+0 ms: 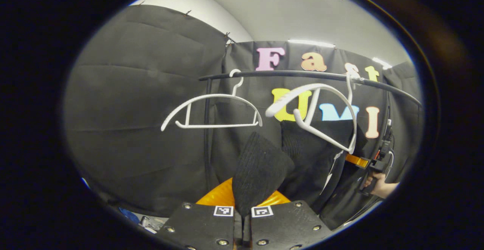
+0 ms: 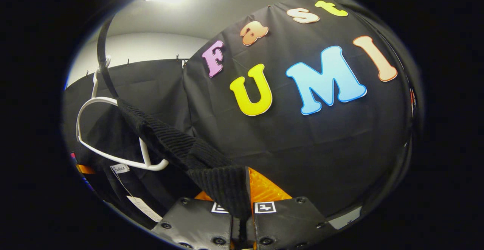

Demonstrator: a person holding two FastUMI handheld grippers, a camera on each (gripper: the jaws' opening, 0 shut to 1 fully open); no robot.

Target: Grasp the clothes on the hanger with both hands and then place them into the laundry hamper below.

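- Between the two grippers hangs the black knit garment, partly off the tilted hanger, its rib-knit edges running down into each gripper's fingers.
- Left gripper: fingers nearly closed, with a fold of the garment pinched in the narrow gap between them; the cloth rises straight up and away from the tips.
- Right gripper: likewise closed to a slit on a knit band, which stretches taut, up and to the left, toward the hanger and the rail.
- Long axis: the garment spans roughly sideways from one grip to the other, the right gripper seen farther off in the left gripper view, held by a hand.
- A second, bare hanger hangs on the same rail, just beside the loaded one.
- A paper tag dangles from the garment below the hanger.
- Judgement: both grips look set; the coming move must draw the cloth clear of the hanger's arm, then down. The hamper's place cannot be told. The hanger may snag.
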